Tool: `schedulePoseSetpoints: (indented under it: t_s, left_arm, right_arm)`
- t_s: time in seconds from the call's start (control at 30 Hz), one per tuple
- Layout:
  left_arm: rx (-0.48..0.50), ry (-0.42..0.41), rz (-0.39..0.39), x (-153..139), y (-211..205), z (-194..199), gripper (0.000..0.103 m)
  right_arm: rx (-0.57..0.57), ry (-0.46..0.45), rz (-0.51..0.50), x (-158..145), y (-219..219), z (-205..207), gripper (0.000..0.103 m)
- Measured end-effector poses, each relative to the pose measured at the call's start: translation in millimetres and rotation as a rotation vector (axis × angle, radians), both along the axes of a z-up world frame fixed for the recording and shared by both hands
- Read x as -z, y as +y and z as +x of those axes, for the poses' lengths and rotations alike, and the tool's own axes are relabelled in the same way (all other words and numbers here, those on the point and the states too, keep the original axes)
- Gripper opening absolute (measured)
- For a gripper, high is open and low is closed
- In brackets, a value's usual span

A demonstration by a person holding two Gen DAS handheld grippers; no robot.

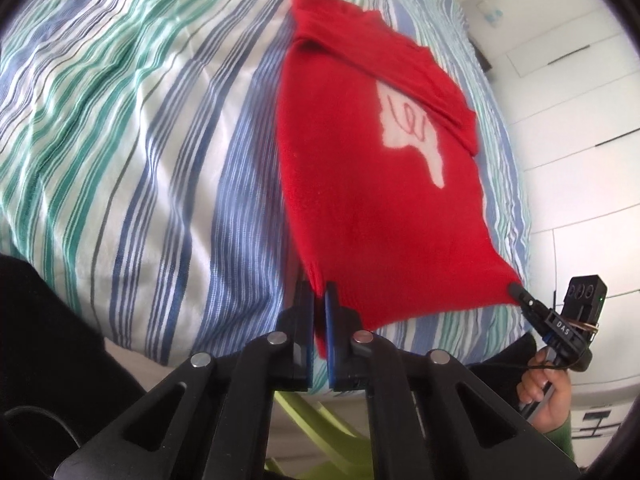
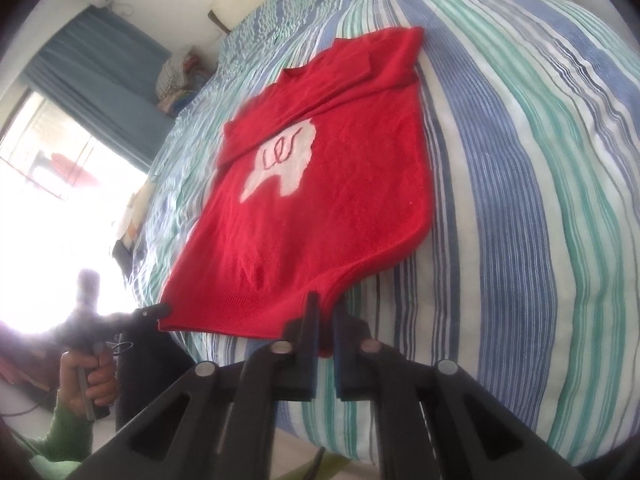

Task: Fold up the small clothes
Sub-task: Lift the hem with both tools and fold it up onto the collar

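Observation:
A small red sweater (image 1: 360, 200) with a white patch on its front lies spread on the striped bed, sleeves folded across its chest. My left gripper (image 1: 319, 292) is shut on the bottom hem at its left corner. In the same view the right gripper (image 1: 516, 292) pinches the other hem corner, held by a hand in a green sleeve. From the right wrist, the red sweater (image 2: 320, 208) has its near hem lifted off the bed. My right gripper (image 2: 326, 304) is shut on that hem corner, and the left gripper (image 2: 160, 311) grips the far corner.
The striped blue, green and white bedcover (image 1: 140, 140) fills most of both views. White cupboard fronts (image 1: 580, 120) stand to the right of the bed. A bright window with a blue curtain (image 2: 100, 68) and a pile of cloth (image 2: 176, 76) lie beyond the bed.

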State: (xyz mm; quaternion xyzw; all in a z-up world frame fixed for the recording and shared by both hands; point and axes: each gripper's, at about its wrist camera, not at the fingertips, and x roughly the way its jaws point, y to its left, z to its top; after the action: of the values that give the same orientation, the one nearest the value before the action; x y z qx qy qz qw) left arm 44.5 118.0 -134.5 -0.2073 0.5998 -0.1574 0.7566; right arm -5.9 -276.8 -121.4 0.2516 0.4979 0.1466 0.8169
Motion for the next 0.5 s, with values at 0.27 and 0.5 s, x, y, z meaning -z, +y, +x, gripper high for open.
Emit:
schedulePoseSetpoints:
  t_s: [0.27,0.5]
  left_arm:
    - [-0.058,-0.064,-0.11,-26.8,8.8,61.9,0.002]
    - [-0.113,-0.166,-0.075,-33.0,-4.1,202.7,0.002]
  right_arm:
    - [0.059,-0.03,0.087,-11.6,-24.4,20.4,0.005]
    - [0.12,-0.12,0.071,-30.8,-47.1,143.7,0.005]
